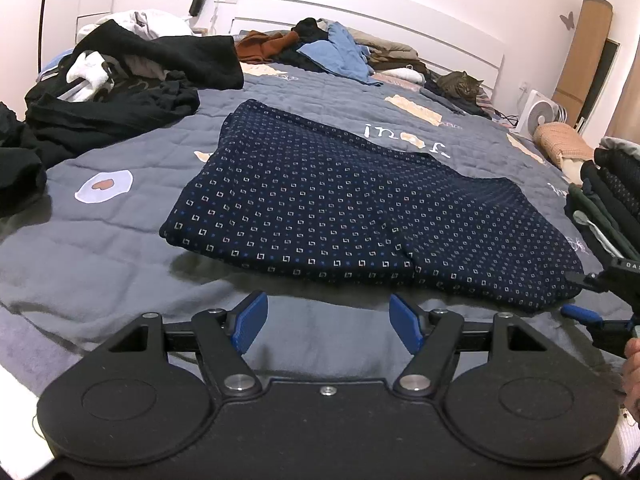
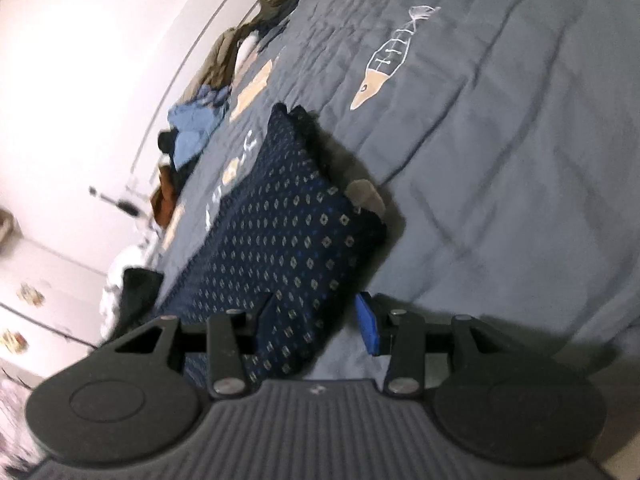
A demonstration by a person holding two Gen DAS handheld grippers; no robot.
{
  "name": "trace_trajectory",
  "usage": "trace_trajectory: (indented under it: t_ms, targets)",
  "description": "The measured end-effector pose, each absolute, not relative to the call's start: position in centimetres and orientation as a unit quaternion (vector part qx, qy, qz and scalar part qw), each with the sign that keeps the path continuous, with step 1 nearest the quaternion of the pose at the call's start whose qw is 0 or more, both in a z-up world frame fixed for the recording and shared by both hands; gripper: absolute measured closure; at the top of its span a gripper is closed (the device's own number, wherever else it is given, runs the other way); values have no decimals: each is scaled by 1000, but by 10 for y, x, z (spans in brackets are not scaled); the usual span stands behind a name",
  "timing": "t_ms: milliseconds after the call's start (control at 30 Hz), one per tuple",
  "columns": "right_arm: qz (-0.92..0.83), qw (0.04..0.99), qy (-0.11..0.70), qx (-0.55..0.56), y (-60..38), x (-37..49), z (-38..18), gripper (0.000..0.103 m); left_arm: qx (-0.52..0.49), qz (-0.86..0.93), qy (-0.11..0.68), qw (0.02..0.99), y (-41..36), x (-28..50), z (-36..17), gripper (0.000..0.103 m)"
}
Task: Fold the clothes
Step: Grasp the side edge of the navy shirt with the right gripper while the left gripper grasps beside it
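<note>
A navy garment (image 1: 340, 208) with a small square print lies spread flat on the grey quilt (image 1: 120, 264). My left gripper (image 1: 328, 322) hovers just short of its near edge, blue pads (image 1: 250, 322) wide apart and nothing between them. My right gripper (image 1: 580, 298) comes in from the right at the garment's near right corner. In the right wrist view, which is rolled, the garment (image 2: 280, 240) runs between the jaws of my right gripper (image 2: 316, 322). The fabric covers the left finger. A gap shows before the right pad (image 2: 368, 324).
Dark and white clothes (image 1: 132, 76) are heaped at the far left. More clothes (image 1: 332, 48) lie by the headboard, where a tabby cat (image 1: 460, 84) rests. A stack of folded dark clothes (image 1: 612, 188) sits at the right edge, with a fan (image 1: 540, 116) beyond.
</note>
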State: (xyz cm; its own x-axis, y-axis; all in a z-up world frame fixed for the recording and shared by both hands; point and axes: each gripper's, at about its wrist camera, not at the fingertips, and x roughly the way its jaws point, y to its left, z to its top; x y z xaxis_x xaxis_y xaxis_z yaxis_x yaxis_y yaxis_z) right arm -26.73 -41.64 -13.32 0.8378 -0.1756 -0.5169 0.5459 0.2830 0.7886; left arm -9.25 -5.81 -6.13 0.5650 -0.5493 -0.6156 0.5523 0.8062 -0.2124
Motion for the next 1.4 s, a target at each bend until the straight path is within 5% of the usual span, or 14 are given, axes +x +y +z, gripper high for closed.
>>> trace_trajectory:
  t_ms: [400,500,567,900,1133,1200,1300,1400]
  targets:
    - [-239,765,125,585,-429,-258,-152,60,7,-308,352,884,-63,-88,-65,36]
    - [-255,763,111,584,-431,-263,-152,70,9,-308,353,883,-65,-87,-66,36]
    - [-264,759,102,586,-434,-268,-150,96,9,-308,354,883,-66,-87,-67,36]
    - [-277,760,68,584,-439,-280,-126,97,-2,-303,363,881,-63,-82,-68,36]
    - [-281,723,88,626,-439,-280,-150,92,-107,-280,406,863,-40,-60,-79,36]
    - [-282,730,92,616,-436,-280,-147,86,-156,-264,420,854,-28,-50,-84,36]
    - [-279,742,102,602,-430,-277,-144,61,-220,-241,430,842,-13,-37,-93,36]
    - [-268,750,113,594,-425,-274,-143,55,-268,-222,436,830,-5,-22,-101,36]
